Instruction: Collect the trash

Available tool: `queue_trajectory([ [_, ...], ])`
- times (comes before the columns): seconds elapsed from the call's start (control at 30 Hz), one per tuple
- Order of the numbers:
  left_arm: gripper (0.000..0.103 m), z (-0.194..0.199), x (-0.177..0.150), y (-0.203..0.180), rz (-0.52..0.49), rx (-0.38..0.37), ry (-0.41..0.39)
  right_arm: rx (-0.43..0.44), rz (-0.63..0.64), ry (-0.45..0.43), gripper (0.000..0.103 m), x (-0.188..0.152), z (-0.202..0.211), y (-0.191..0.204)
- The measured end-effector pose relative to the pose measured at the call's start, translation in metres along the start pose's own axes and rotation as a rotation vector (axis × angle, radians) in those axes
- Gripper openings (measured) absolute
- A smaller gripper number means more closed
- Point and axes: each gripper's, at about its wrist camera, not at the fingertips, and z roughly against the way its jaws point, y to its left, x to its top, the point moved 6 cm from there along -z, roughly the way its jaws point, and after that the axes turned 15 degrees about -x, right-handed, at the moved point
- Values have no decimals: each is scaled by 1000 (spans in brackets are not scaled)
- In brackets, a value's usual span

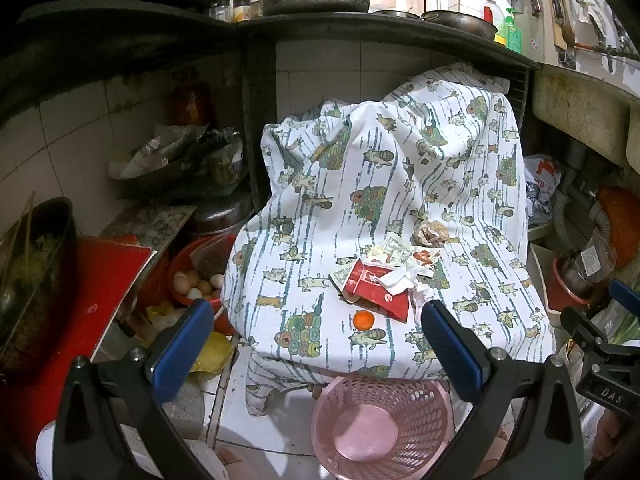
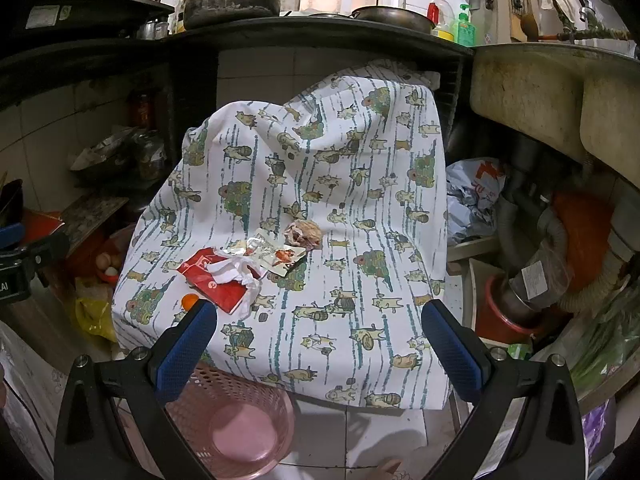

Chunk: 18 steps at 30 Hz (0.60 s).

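A pile of trash lies on a cat-print cloth (image 1: 360, 184) (image 2: 320, 184): a red packet (image 1: 376, 284) (image 2: 212, 280), crumpled white paper (image 1: 400, 278) (image 2: 236, 272), small printed wrappers (image 1: 400, 250) (image 2: 276, 254), a brownish crumpled wad (image 1: 430, 234) (image 2: 304, 232) and an orange bottle cap (image 1: 363, 319) (image 2: 189, 301). A pink mesh basket (image 1: 380, 424) (image 2: 232, 420) stands empty on the floor below the cloth's front edge. My left gripper (image 1: 318, 338) is open and empty, hovering before the trash. My right gripper (image 2: 320, 338) is open and empty, to the right of the pile.
A red bowl of eggs (image 1: 196, 280) and yellow bags (image 1: 212, 352) sit left of the cloth. A sink (image 2: 560, 96), drain pipes (image 2: 560, 236) and a plastic bag (image 2: 476, 196) crowd the right. A dark counter (image 1: 360, 28) with pots and bottles runs above.
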Motion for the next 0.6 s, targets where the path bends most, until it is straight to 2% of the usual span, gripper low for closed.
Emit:
queue_trajectory([
  [0.6, 103, 2, 2, 6, 8, -5, -9, -2, 1, -1, 103, 0, 0, 1],
])
